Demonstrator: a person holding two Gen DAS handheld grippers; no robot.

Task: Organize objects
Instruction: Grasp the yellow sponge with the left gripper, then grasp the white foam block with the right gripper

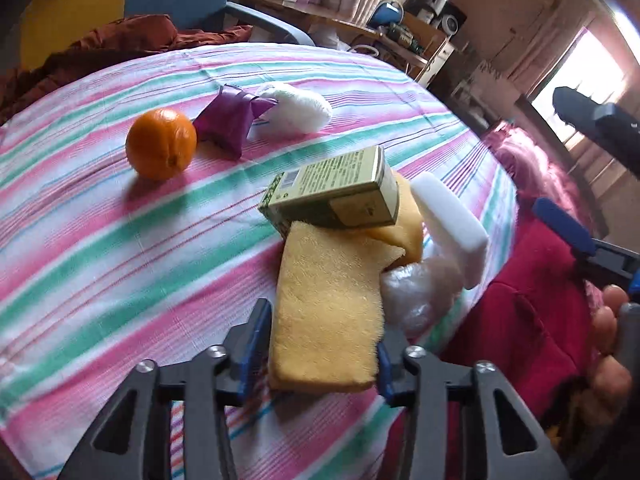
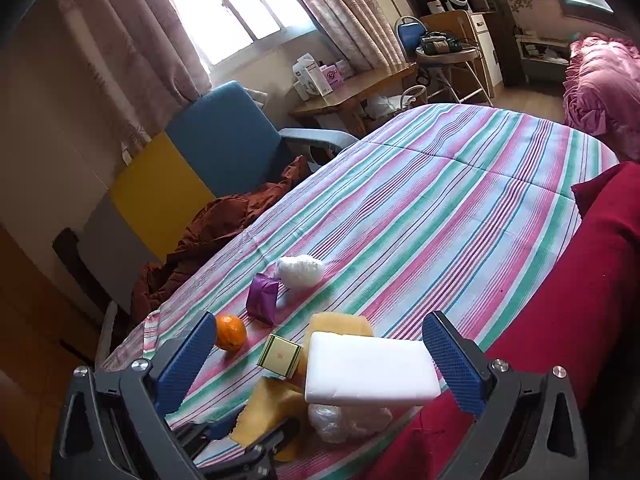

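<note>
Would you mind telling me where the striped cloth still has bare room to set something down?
Free: the wide stretch of striped cloth beyond the white fluffy bundle, and the strip left of the orange. Crowded: the near edge, where yellow cloth, green box, white block and plastic bag pile up.

Lived-in home bedroom. Striped bedsheet spread over bed as landmark. Beyond its far edge: blue armchair, wooden desk with small boxes, curtained window above. Farther right of bed: stool piled with gadgets, pink ruffled bedding. Rust-coloured cloth crumpled at bed's left edge.
</note>
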